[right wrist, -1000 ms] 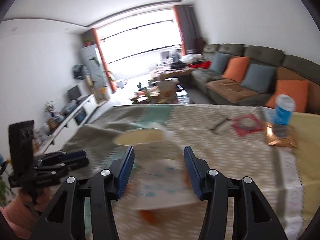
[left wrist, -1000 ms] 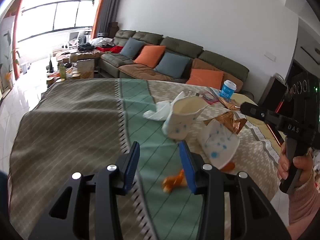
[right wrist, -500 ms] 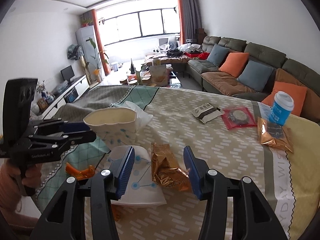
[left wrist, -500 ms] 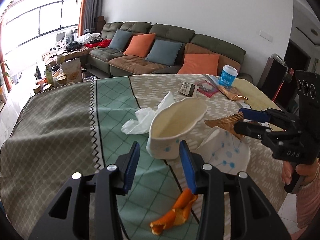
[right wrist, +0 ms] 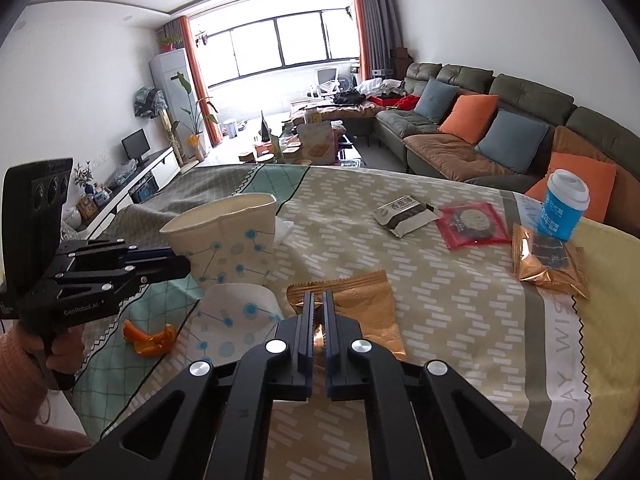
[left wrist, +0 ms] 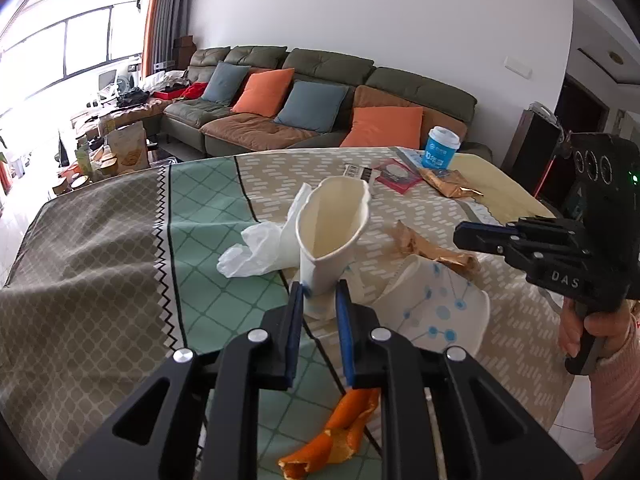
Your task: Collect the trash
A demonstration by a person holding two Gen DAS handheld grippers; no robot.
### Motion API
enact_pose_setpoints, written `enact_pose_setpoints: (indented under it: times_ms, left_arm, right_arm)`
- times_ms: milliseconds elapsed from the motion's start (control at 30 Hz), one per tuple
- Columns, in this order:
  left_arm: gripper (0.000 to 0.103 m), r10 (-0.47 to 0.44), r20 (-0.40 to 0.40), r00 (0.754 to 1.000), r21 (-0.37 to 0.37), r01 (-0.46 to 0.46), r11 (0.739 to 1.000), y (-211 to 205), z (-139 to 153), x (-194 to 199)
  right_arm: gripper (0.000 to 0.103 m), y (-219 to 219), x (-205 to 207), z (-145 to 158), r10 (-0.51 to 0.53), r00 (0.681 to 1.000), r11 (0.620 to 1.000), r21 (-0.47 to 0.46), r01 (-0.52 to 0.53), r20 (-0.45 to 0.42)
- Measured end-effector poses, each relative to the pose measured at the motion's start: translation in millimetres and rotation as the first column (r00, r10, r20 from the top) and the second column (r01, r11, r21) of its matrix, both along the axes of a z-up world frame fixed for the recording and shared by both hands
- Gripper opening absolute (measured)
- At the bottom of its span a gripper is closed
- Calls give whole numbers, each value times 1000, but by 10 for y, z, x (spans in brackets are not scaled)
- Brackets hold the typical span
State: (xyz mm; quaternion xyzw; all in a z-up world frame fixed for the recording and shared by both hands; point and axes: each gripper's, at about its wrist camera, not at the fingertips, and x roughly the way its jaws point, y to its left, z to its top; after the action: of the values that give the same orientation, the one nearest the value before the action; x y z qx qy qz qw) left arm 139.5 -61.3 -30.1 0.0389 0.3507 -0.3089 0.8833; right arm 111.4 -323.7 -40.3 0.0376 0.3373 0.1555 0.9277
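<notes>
My left gripper (left wrist: 319, 290) is closing its jaws on the base of an upright white paper cup (left wrist: 332, 224) with blue dots, and the cup's rim is squeezed into an oval. In the right wrist view the same cup (right wrist: 228, 240) stands left of centre. My right gripper (right wrist: 318, 298) is shut on the near edge of a crumpled gold wrapper (right wrist: 360, 300). A second dotted paper cup (right wrist: 236, 324) lies on its side between the two grippers. An orange peel (left wrist: 340, 436) lies on the cloth under my left gripper.
A crumpled white plastic glove (left wrist: 256, 248) lies behind the upright cup. Farther back on the tablecloth (right wrist: 460, 320) are a blue lidded cup (right wrist: 562, 208), a gold snack packet (right wrist: 548, 264), a red packet (right wrist: 472, 224) and a dark-and-white packet (right wrist: 404, 210). A sofa stands beyond the table.
My left gripper moved up to the upright cup and closed on its base, squashing it. My right gripper came down onto the gold wrapper and shut on it.
</notes>
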Motion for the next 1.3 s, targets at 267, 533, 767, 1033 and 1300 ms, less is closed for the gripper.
enact_pose_setpoints:
  times_ms: [267, 533, 767, 1033, 1300]
  left_arm:
    - [36, 15, -14, 1000, -4, -15, 1000, -17, 0, 46]
    - [24, 11, 5, 1000, 5, -11, 1000, -69, -4, 38]
    - [22, 8, 40, 999, 11, -8, 1000, -96, 46, -71]
    - [22, 35, 49, 998, -29, -34, 999, 37, 117, -140]
    - [22, 60, 49, 997, -51, -58, 997, 171, 143, -188]
  right_arm:
    - [54, -234, -72, 40, -61, 998, 997, 54, 61, -4]
    - [38, -366, -86, -248, -56, 993, 990, 121, 68, -104]
    - [2, -383, -125, -257, -52, 994, 987, 146, 65, -92]
    - [30, -446, -165, -197, -54, 995, 984, 164, 67, -81]
    - [39, -393, -25, -339, -46, 988, 982, 173, 72, -150]
